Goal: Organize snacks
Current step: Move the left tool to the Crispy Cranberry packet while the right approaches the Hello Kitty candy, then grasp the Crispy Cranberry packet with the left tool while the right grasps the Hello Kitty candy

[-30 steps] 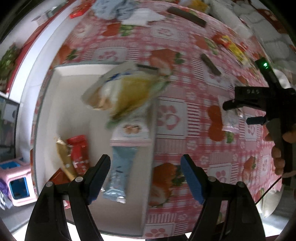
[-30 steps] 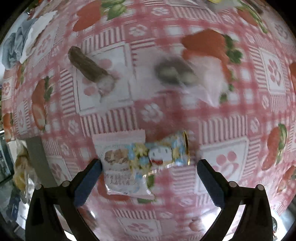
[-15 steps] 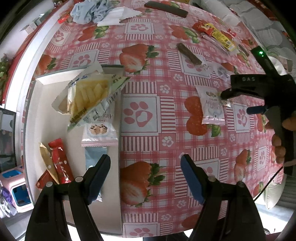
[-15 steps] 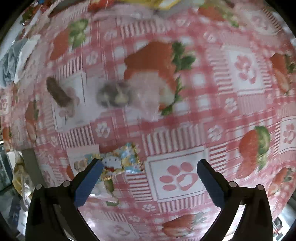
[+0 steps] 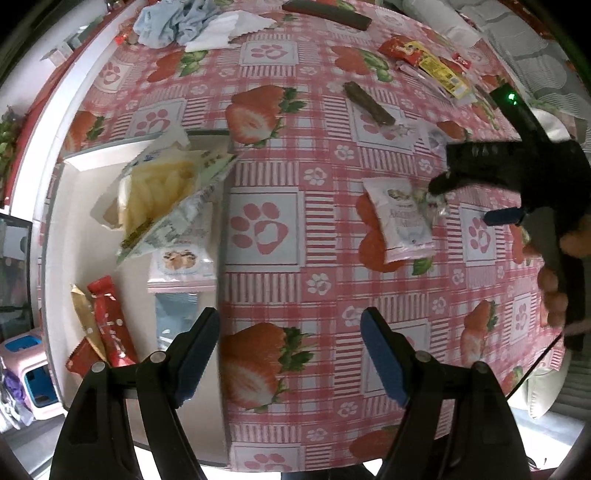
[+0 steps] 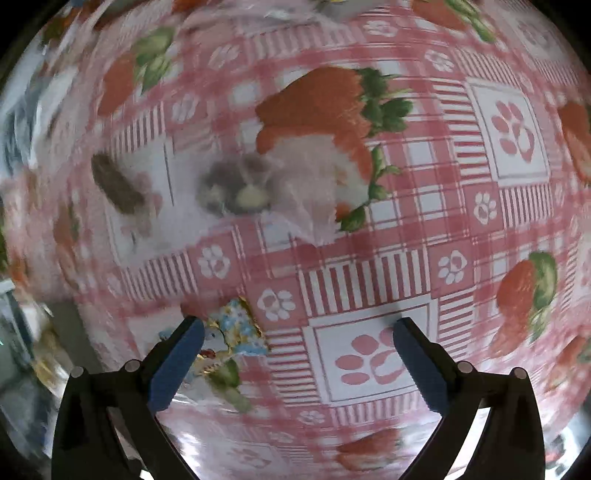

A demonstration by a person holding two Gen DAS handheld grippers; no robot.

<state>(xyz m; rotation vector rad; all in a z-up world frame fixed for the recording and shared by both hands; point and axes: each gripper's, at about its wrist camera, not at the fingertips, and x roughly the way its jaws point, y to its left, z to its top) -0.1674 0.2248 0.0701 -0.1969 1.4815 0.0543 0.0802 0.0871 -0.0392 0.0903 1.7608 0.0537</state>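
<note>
My left gripper (image 5: 290, 332) is open and empty, hovering over the table beside the white tray (image 5: 70, 236). The tray holds a yellow chip bag (image 5: 159, 192), a pink biscuit pack (image 5: 183, 264), a light blue pack (image 5: 175, 314) and a red bar (image 5: 112, 326). My right gripper (image 6: 297, 332) is open and empty; it also shows in the left wrist view (image 5: 476, 184), over a pink-white snack pack (image 5: 400, 221). A small foil cartoon-print pack (image 6: 236, 332) lies by its left finger. A clear wrapper with a dark snack (image 6: 251, 184) lies ahead.
A brown bar (image 5: 369, 103) (image 6: 116, 184), yellow and red sachets (image 5: 428, 61), a long dark bar (image 5: 327, 14) and crumpled blue cloth with white paper (image 5: 192, 26) lie on the strawberry tablecloth (image 5: 266, 229). The table edge runs along the near side.
My left gripper pulled back and right, away from the tray where the chip bag now rests. My right gripper moved forward past the foil pack, towards the clear wrapper.
</note>
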